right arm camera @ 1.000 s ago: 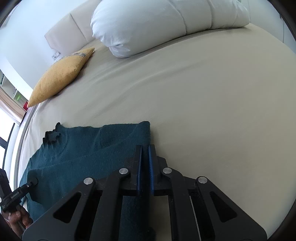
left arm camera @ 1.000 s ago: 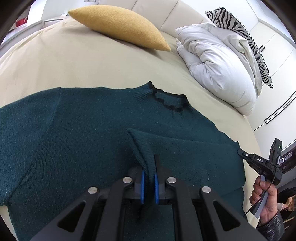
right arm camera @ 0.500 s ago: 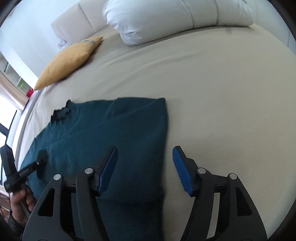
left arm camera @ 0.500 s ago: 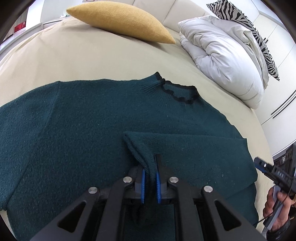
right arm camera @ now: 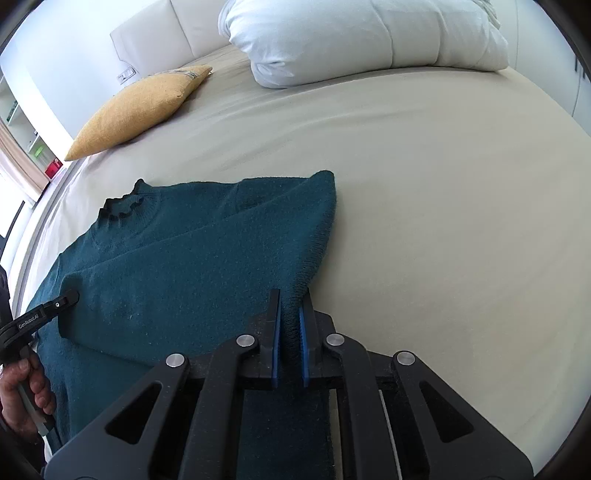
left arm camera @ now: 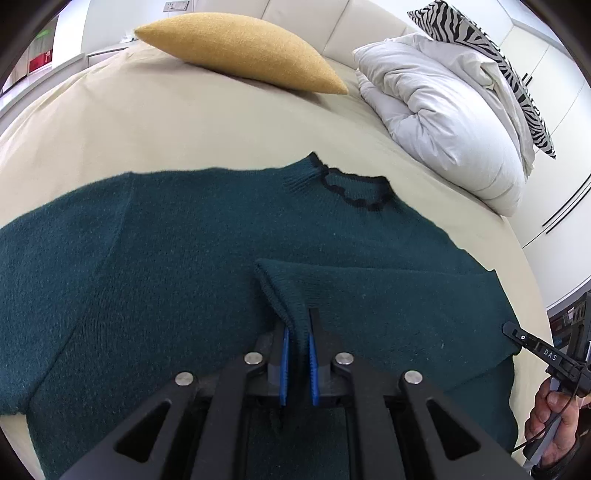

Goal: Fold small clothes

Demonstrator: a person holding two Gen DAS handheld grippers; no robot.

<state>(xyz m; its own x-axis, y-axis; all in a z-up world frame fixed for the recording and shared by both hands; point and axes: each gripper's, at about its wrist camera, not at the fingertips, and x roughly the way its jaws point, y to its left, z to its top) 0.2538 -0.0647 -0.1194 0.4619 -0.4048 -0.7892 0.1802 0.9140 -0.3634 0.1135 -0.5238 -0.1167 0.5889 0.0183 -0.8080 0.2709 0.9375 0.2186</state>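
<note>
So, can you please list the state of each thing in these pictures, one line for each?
sweater: flat on the bed, one sleeve folded over the front
left gripper: shut on the sleeve cuff
right gripper: just closed on the sweater's folded edge
yellow cushion: lying on the bed
white duvet: bunched up

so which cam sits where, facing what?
Left wrist: on left gripper, angled down over the green sweater toward the yellow pillow; right hand shows at the edge.
Right wrist: on right gripper, clamping the sweater's side; left hand shows.
Shared: sweater, pillow, white duvet.
</note>
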